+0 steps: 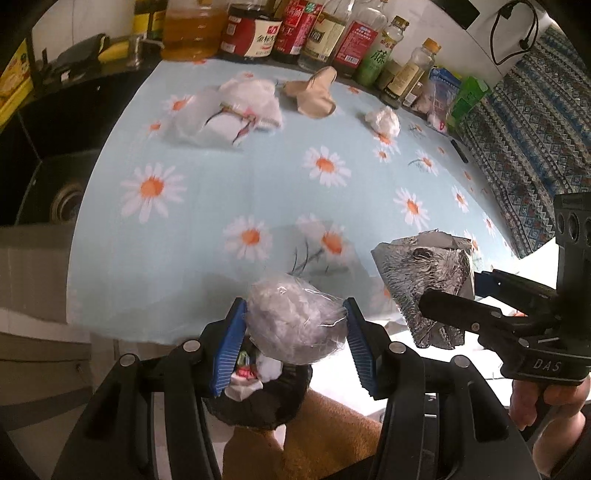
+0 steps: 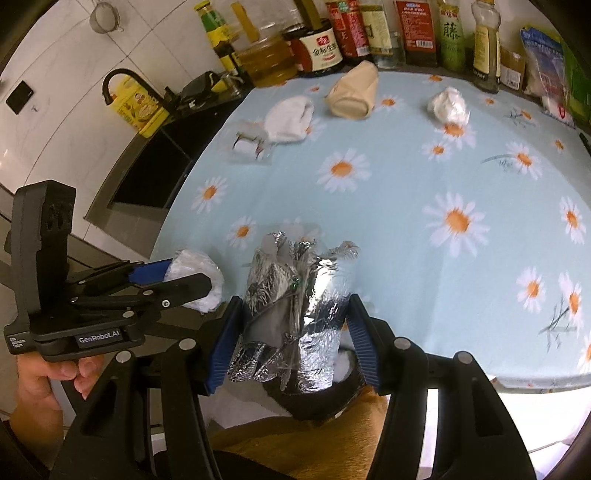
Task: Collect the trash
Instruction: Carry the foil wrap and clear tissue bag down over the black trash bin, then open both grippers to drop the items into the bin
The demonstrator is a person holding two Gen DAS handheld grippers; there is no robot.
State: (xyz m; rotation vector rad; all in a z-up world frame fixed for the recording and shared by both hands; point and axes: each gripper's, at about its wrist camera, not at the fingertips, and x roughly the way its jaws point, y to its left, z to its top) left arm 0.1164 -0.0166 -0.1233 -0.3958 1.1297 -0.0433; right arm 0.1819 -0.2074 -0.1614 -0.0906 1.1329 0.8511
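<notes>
My left gripper (image 1: 294, 308) is shut on a crumpled clear plastic bag (image 1: 295, 325), held past the table's near edge above a black trash bin (image 1: 258, 406) that holds wrappers. My right gripper (image 2: 295, 304) is shut on a crumpled silver foil wrapper (image 2: 291, 317) over the same bin (image 2: 317, 398). Each view shows the other gripper alongside, gripping its piece: the right gripper (image 1: 458, 291) with the foil (image 1: 424, 269), the left gripper (image 2: 184, 275) with the plastic (image 2: 195, 273). On the daisy tablecloth (image 1: 221, 177) lie a white cloth (image 1: 251, 96), a clear wrapper (image 1: 199, 122), a beige paper cup (image 1: 314, 92) and a white tissue wad (image 1: 384, 120).
Sauce and oil bottles (image 1: 325, 33) line the table's far edge. A dark sink (image 1: 62, 199) with a tap (image 2: 122, 81) lies to the left. A patterned cloth (image 1: 528, 129) hangs at the right. The bin stands on a brown surface (image 1: 332, 435). A hand (image 2: 40, 376) grips each tool.
</notes>
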